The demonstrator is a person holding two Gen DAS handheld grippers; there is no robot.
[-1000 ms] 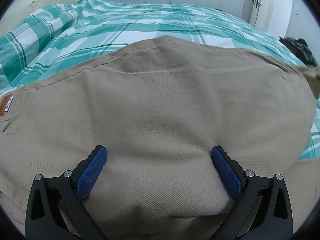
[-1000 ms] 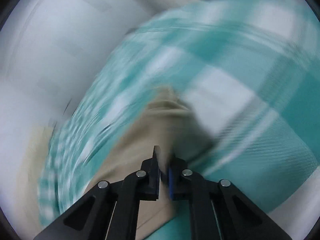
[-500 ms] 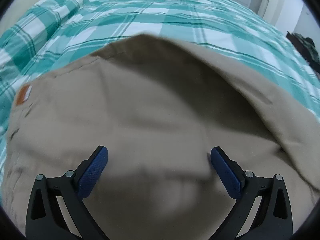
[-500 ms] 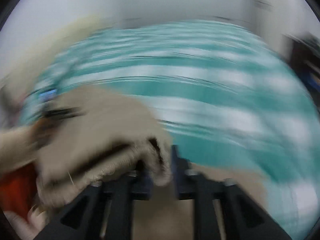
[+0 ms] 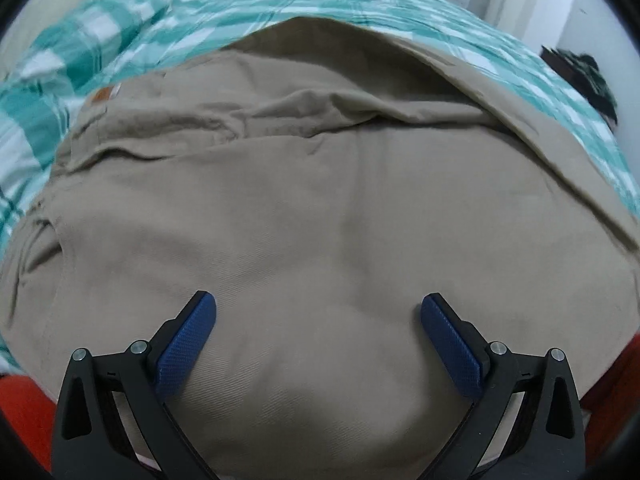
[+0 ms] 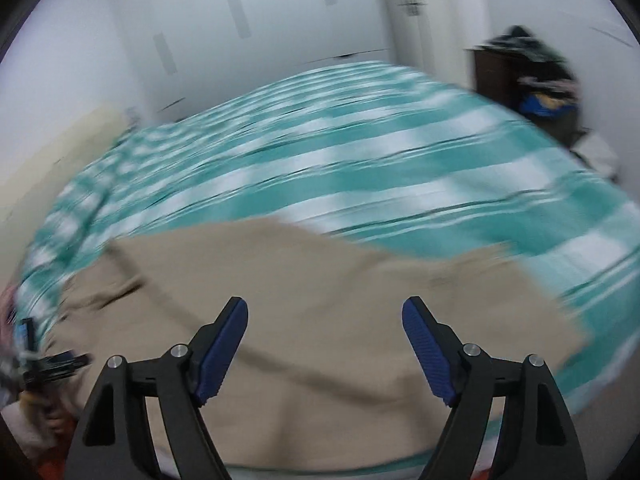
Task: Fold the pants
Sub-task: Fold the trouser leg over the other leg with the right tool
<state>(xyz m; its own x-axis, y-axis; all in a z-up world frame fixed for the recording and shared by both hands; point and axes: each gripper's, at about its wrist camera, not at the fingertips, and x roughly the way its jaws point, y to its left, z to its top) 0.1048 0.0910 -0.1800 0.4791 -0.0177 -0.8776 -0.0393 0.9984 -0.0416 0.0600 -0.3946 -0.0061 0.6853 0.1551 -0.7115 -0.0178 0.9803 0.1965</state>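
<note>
- We hold the left gripper directly above the pants, with its jaws spread wide and nothing between them.
- Each of its blue pads stands clear of the cloth's fold lines; whether the pads touch the fabric cannot be told.
- The pants are khaki and lie on the bed cover, a teal and white check, with one layer folded over another. A raised flap of fabric runs along the far right edge.
- A small orange-brown label sits at the far left of the pants, near the waistband area.
- We hold the right gripper with its jaws also wide apart and gripping nothing; the pants lie beneath and ahead of it.
- The right wrist view is motion-blurred, so fine detail on the bed cover is not legible.
- White wardrobe doors stand behind the bed, and a dark pile of items sits at the far right.
</note>
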